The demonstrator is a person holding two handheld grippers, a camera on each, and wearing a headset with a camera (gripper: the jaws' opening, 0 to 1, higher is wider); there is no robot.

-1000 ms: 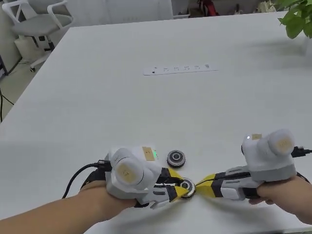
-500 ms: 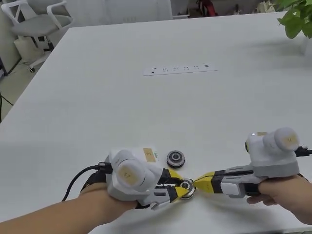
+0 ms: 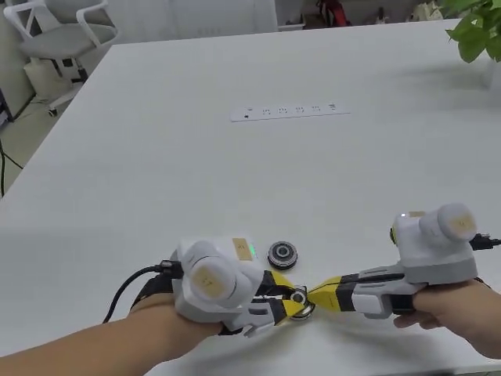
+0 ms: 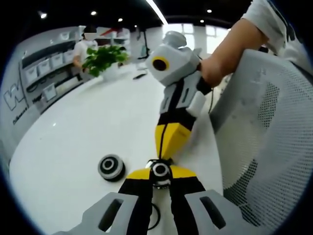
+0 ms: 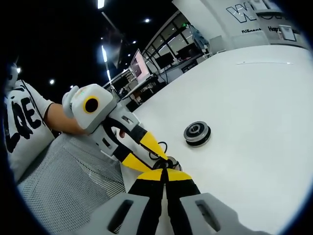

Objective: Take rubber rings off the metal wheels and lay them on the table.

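left tongs [image 4: 160,172]: I have them clamped on the held wheel [image 3: 300,302], one yellow tip on either side of it, close to the near edge of the desk [image 3: 196,157].
right tongs [image 5: 165,172]: drawn narrow, tips all but together, meeting the held wheel from the opposite side. I cannot tell whether anything is pinched between them.
held wheel: a silver hub with a dark band round it in the left gripper view. It sits between the two pairs of tips and touches both.
second wheel [image 3: 282,254]: lies flat on the desk just behind the tongs, apart from them, its rim dark. It is a little further from the near edge than the held one.
hands: one hand [image 3: 176,329] grips the left tongs from the near edge, and the other hand [image 3: 458,309] grips the right tongs by the near right corner.
power strip [image 3: 290,112]: white, lying mid-desk toward the far edge, well apart from the wheels.
plant [image 3: 473,27]: green leaves at the far right corner.
chair [image 3: 63,31]: white, standing off the far left corner.
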